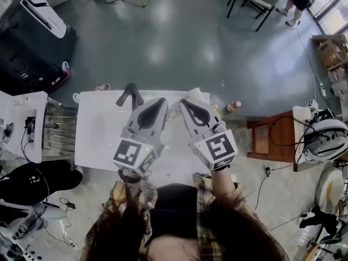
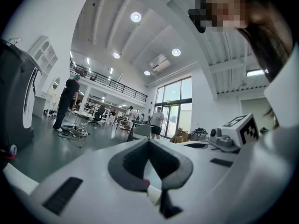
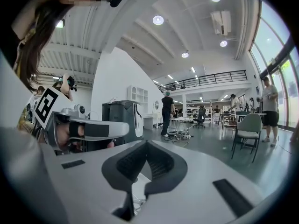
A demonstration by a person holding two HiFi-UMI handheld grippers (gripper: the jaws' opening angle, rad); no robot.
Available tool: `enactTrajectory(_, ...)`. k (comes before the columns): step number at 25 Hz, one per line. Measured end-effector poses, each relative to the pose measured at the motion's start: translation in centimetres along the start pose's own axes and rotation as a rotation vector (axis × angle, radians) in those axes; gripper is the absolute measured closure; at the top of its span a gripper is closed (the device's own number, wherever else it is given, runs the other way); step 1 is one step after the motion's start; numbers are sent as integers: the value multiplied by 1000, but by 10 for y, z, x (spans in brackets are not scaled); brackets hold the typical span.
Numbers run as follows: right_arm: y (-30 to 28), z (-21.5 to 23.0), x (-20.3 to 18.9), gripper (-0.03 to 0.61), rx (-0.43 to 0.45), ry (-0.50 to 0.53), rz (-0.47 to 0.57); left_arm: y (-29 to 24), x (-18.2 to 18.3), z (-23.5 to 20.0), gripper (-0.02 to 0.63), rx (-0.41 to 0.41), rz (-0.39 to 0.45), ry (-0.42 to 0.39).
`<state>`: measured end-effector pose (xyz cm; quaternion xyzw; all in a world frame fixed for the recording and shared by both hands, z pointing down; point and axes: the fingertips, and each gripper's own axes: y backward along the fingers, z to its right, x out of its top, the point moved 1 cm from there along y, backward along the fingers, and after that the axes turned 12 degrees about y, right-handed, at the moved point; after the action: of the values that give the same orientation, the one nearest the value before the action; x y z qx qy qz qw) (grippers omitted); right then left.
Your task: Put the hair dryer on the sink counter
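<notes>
A dark grey hair dryer (image 1: 130, 95) lies at the far edge of the white sink counter (image 1: 95, 145). My left gripper (image 1: 162, 100) hovers over the counter just right of the dryer, apart from it. Its jaws are shut tip to tip, and in the left gripper view (image 2: 149, 143) nothing shows between the tips. My right gripper (image 1: 184, 101) is beside it, also shut, with its tips meeting in the right gripper view (image 3: 146, 143). A loose pale cord (image 1: 174, 111) lies on the counter between and under the two grippers.
A white cup-like object (image 1: 194, 93) stands at the counter's back edge near the right gripper. A small bottle (image 1: 235, 106) is on the floor beyond. A brown cabinet (image 1: 269, 137) stands to the right, a white side table (image 1: 24, 118) to the left, and a black machine (image 1: 27, 42) at far left.
</notes>
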<state>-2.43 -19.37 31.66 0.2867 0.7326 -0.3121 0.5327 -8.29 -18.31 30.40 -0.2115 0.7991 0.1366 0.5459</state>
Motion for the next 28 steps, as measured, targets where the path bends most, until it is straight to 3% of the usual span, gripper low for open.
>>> enactTrajectory(28, -5, 3, -7, 563, 18, 9, -28, -8, -1, 3, 597, 7, -14, -10)
